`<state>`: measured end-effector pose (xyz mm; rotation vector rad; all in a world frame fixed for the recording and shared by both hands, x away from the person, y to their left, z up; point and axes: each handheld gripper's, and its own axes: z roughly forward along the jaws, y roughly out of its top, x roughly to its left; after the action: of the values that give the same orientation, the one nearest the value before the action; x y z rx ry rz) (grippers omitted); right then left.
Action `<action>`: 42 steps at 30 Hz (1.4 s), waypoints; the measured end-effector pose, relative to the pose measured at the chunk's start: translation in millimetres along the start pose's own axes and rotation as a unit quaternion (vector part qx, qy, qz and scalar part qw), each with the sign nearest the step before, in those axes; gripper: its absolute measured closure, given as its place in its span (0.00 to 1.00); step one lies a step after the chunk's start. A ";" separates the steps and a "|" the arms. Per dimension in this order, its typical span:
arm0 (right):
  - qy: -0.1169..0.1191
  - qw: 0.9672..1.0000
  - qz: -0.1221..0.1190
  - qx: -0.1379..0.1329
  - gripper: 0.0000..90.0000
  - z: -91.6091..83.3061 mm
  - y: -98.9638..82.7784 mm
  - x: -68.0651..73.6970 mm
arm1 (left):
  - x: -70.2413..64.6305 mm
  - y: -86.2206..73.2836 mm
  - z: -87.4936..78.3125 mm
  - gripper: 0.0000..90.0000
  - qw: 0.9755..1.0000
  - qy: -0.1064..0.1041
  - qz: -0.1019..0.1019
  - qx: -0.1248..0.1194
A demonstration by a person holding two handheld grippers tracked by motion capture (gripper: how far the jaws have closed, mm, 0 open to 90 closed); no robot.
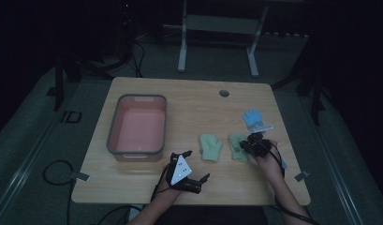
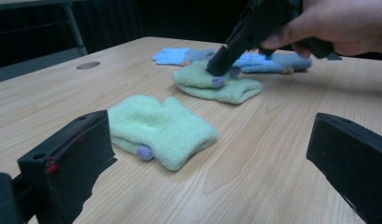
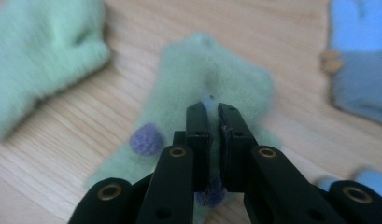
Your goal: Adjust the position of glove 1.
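The right gripper [image 3: 213, 112] is clenched on a fold of the green mitten [image 3: 202, 88], its two black jaws brought almost together with a pinch of fuzzy fabric between the tips. This mitten is pale green and fluffy, with small purple pom-poms on its surface, and it is lying flat on the table [image 1: 194, 101] near the right edge, roughly midway between the far and near edges. A second green mitten [image 1: 210, 147] of the same kind is seen just to its left, apart from it, nearer the table's middle. A pair of blue gloves [image 1: 253, 118] is placed just beyond the held mitten, towards the far right corner. The left gripper [image 1: 197, 165] is held released, its jaws spread wide over bare wood close to the near edge, nothing between them. A pink bin [image 1: 113, 126] with a grey rim is set along the left side. Open wood is left across the middle and far part of the table.
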<state>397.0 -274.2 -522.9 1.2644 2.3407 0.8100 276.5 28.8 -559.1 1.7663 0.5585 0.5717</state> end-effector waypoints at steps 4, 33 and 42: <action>-0.005 1.000 0.000 -0.025 0.94 -20.2 14.1 4.6 | 0.0 0.1 0.1 0.00 1.000 0.000 0.000 0.001; 0.023 0.998 -0.013 -0.053 0.94 -20.7 63.0 100.0 | -2.4 0.7 1.1 0.01 1.000 0.001 0.011 0.006; 0.021 0.999 -0.011 -0.033 0.93 -3.7 55.2 104.9 | -3.3 1.2 2.3 0.01 1.000 0.003 0.015 0.013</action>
<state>374.1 -162.9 -489.2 1.2024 2.3351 0.9073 275.6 24.8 -558.8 1.8014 0.5462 0.5932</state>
